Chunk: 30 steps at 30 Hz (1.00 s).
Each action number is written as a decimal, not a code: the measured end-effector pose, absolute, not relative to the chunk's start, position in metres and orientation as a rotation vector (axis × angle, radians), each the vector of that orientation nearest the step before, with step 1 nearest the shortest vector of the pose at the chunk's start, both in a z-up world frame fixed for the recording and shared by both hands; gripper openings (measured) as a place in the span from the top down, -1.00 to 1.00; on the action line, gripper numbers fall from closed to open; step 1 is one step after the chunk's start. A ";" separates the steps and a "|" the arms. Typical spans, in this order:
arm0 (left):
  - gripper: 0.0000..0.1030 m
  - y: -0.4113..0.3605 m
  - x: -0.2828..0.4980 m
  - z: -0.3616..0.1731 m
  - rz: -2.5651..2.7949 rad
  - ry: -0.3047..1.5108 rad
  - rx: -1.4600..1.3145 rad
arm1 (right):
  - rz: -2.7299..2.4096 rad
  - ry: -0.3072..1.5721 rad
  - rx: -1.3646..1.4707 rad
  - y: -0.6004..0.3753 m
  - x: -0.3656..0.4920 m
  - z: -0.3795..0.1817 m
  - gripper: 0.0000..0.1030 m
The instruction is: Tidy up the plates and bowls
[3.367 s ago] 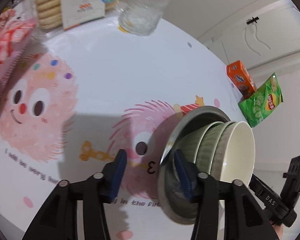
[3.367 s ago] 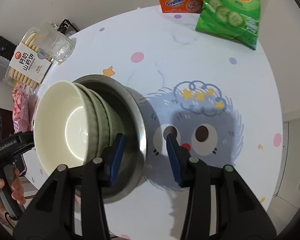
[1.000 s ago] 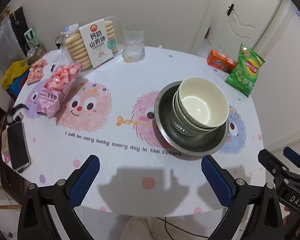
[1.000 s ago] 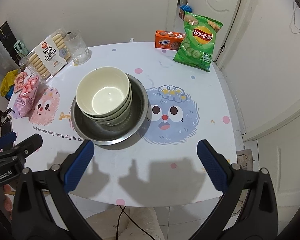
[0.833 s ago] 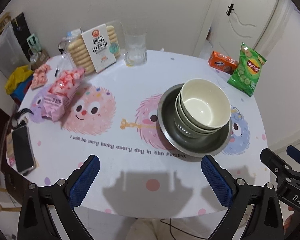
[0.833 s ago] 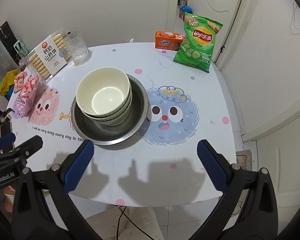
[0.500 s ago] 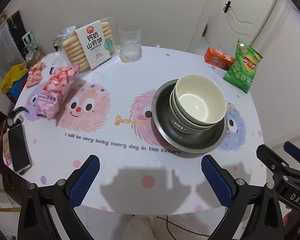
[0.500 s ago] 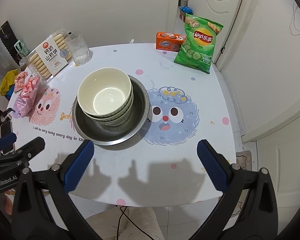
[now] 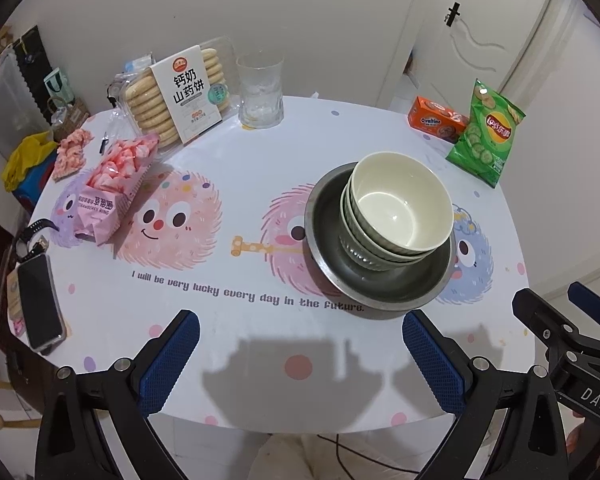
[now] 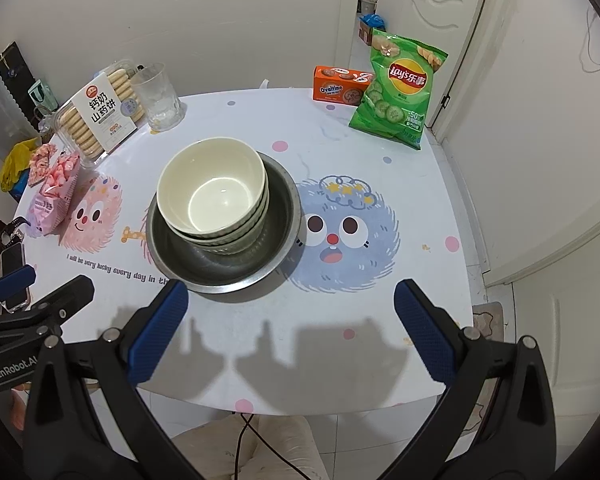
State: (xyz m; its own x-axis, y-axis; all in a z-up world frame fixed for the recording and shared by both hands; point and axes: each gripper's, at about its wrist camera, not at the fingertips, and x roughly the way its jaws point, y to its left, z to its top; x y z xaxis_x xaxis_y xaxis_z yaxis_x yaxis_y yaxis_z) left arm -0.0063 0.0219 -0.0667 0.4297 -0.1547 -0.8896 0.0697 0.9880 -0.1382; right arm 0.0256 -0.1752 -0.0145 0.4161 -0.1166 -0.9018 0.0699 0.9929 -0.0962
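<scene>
The wide grey metal basin (image 10: 225, 276) has a dull brushed sheen. The cream-lined ribbed green ceramic bowls (image 10: 212, 196) nested in it look glazed and glossy. The white cartoon-printed bench (image 10: 380, 152) is smooth, with a soft sheen. The clear faceted glass tumbler (image 9: 260, 94) looks cloudy. The green crisp bag (image 10: 400, 92) is shiny foil-like plastic.

— Plain white walls (image 10: 228, 20) all round, white panelled door (image 10: 432, 4) with dark handle at far right.
— Pale tiled floor (image 10: 512, 304) beside the round table (image 10: 404, 152); cartoon monsters on its white cover, shadows along the near edge.
</scene>
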 end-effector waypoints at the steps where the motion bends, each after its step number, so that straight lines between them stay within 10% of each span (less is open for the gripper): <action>1: -1.00 0.021 -0.007 -0.067 -0.140 1.119 -0.086 | -0.116 1.136 -0.045 -0.175 0.026 -0.014 -0.99; 30: -1.00 0.022 -0.004 -0.067 -0.147 1.121 -0.073 | -0.136 1.137 -0.029 -0.174 0.024 -0.014 -0.99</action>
State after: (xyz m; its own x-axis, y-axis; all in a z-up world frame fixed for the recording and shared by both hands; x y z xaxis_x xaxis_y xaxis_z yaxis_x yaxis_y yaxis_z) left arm -0.0037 0.0221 -0.0667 0.4267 -0.1539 -0.8912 0.0809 0.9880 -0.1319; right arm 0.0244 -0.1744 -0.0137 0.4127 -0.1228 -0.9026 0.0932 0.9914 -0.0922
